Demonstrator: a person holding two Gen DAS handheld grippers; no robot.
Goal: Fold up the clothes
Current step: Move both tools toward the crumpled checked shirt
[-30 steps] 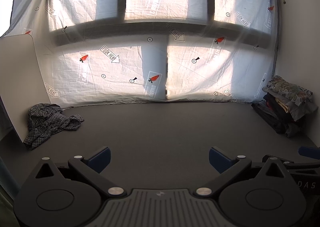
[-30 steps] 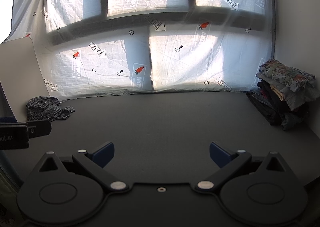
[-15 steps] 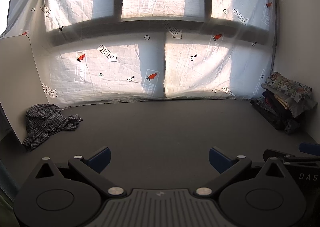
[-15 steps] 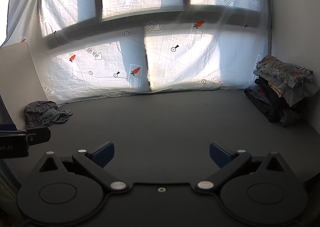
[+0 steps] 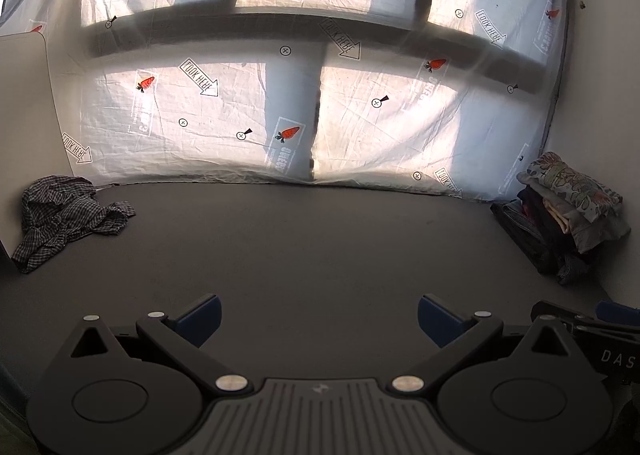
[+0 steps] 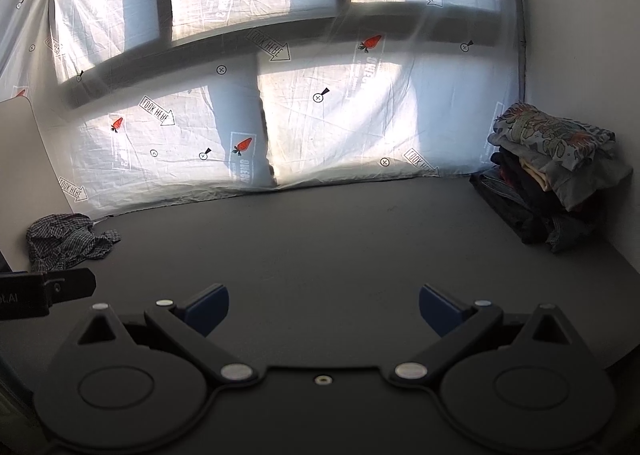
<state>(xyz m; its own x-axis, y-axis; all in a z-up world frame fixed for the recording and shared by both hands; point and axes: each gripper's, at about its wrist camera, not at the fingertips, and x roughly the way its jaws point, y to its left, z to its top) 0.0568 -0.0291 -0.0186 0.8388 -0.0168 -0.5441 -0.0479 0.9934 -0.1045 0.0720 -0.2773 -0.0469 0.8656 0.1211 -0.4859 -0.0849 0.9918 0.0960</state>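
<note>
A crumpled checked shirt point(image 5: 64, 217) point(image 6: 68, 241) lies at the far left of the dark table point(image 5: 312, 239) point(image 6: 340, 239). At the far right stands a stack of folded clothes point(image 5: 568, 211) point(image 6: 552, 171) with a patterned grey garment on top. My left gripper point(image 5: 318, 315) hovers open over the table's near middle, nothing between its blue-tipped fingers. My right gripper point(image 6: 324, 307) is open and empty too, beside it. Part of the right gripper shows at the right edge of the left wrist view, and part of the left gripper at the left edge of the right wrist view.
A white printed sheet point(image 5: 304, 103) point(image 6: 280, 95) with carrots and arrows hangs behind the table, lit through a window. A white board point(image 5: 24, 111) stands at the left end and a white wall point(image 6: 580, 35) closes the right end.
Both grippers have drifted slightly; the views have shifted a little, with the right wrist view tilting. Both stay open. The clothes have not moved.
</note>
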